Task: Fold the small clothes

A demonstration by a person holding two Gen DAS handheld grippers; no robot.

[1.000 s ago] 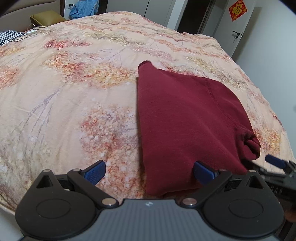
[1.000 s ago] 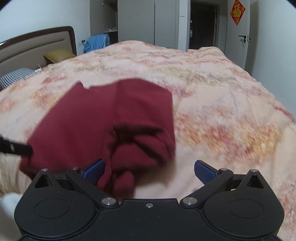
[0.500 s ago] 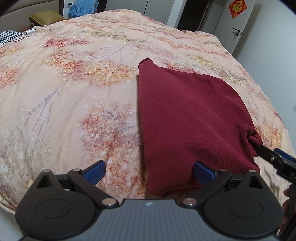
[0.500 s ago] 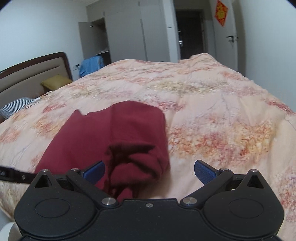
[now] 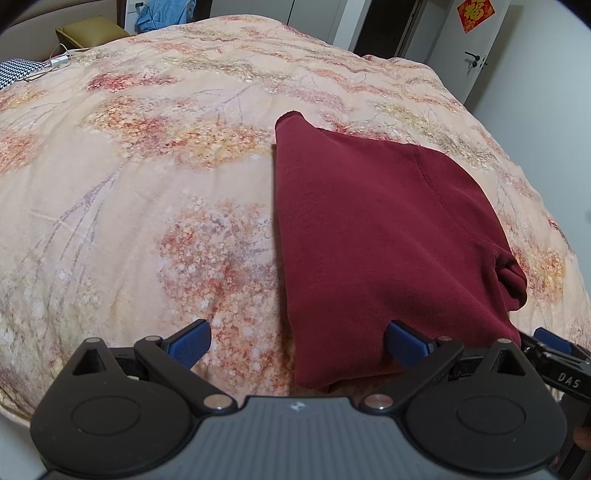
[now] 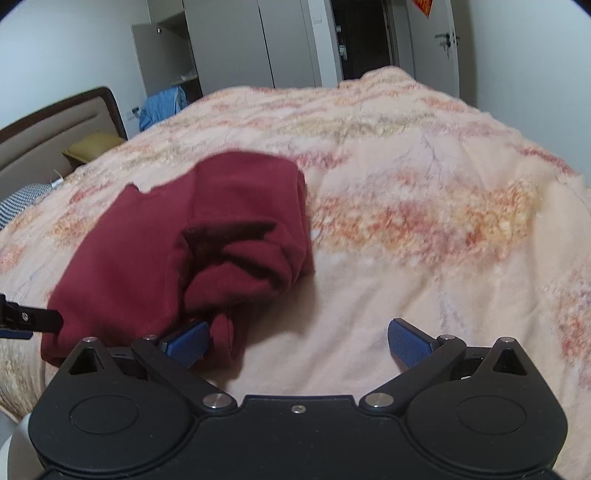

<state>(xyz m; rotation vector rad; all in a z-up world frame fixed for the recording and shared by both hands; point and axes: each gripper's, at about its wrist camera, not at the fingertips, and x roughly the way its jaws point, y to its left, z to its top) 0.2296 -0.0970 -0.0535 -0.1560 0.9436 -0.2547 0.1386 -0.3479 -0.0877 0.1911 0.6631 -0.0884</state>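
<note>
A dark red garment [image 5: 376, 236] lies folded on the floral bedspread [image 5: 147, 177], its near edge close to the bed's front. My left gripper [image 5: 297, 341] is open, its right finger over the garment's near left corner, nothing held. From the right wrist view the same garment [image 6: 177, 254] shows a bunched, rumpled right end. My right gripper [image 6: 299, 341] is open just in front of that bunched end, its left finger touching or next to a hanging fold. The right gripper's finger [image 5: 554, 341] shows at the far right of the left wrist view.
A headboard [image 6: 55, 140], a yellow pillow [image 6: 92, 146] and a checked pillow [image 6: 18, 201] lie at the bed's left end. Blue clothing [image 6: 162, 107] hangs by the wardrobe [image 6: 229, 48]. A door with a red decoration [image 5: 476, 13] stands beyond the bed.
The right gripper let go of the garment's bunched end and drew back low toward the bed's front edge. The garment settled. The left gripper barely moved.
</note>
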